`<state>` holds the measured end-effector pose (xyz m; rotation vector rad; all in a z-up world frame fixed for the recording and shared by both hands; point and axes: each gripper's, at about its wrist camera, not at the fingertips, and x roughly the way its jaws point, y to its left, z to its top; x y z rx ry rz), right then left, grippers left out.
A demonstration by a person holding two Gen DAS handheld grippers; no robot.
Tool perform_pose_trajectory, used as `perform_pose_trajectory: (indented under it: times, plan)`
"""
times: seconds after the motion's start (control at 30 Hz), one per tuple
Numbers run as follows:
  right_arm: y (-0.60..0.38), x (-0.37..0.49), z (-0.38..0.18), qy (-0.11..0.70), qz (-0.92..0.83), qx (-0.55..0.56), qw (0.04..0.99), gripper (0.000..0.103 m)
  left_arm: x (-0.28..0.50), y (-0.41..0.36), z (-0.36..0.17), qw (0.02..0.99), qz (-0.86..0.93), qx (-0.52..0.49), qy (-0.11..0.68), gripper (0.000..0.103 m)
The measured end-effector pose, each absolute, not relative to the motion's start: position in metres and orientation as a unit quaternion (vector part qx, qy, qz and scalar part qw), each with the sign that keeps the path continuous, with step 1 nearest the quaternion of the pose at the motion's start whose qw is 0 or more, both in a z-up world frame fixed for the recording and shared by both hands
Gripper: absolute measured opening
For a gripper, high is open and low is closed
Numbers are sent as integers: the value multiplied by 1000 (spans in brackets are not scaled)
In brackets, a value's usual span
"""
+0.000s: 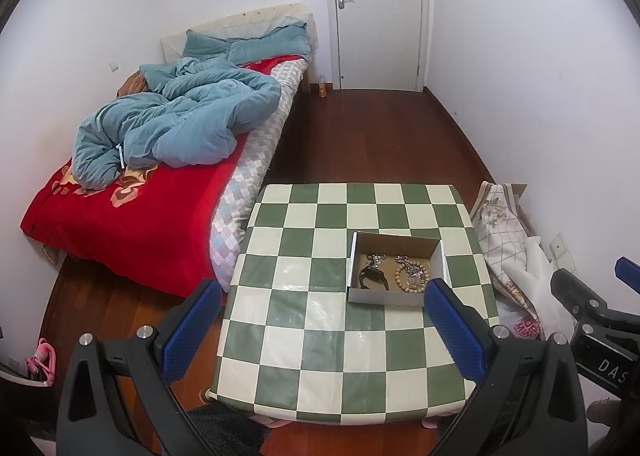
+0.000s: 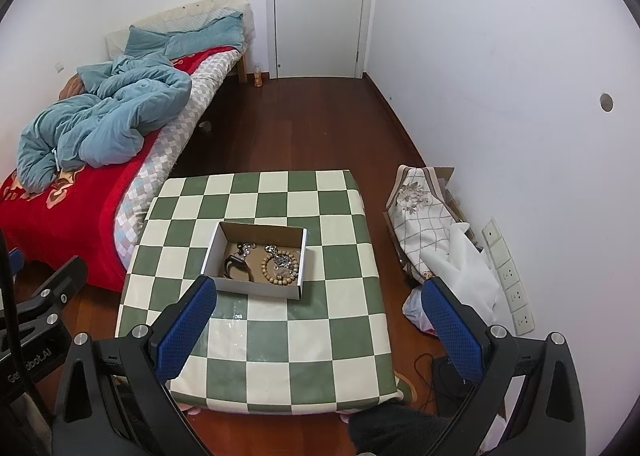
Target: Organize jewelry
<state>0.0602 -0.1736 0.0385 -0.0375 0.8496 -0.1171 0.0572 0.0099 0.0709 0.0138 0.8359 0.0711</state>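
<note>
Worktop: green and cream checkered cloth (image 1: 320, 336) over a small square table
Box: open white cardboard box (image 2: 256, 288) on the worktop, toward its far half, brown inside
Jewelry: all inside the box; black band (image 2: 236, 266) at its left, silver chain (image 2: 246, 247) behind the band, wooden bead bracelet (image 2: 280, 268) at its right with a silver tangle lying across it
Left claw: (image 1: 324, 324) fingers wide apart, holding nothing, raised over the near side of the box
Right claw: (image 2: 320, 324) fingers wide apart, holding nothing, raised near the box on its near right
Bed: left of the box, red blanket (image 1: 132, 216) with a crumpled blue quilt (image 1: 180, 116) on it
Door: white door (image 2: 320, 4) shut, well beyond the box
</note>
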Motion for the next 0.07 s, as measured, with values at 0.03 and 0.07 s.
perform_pose_trajectory:
  times: [0.03,0.07]
  plan:
    - [-174,60,39,413,-56,-17,909,103,57,11,71,913,34,6,406,103]
    - [-173,60,39,413,-56,-17,909,103,56,11,72,913,34,6,406,103]
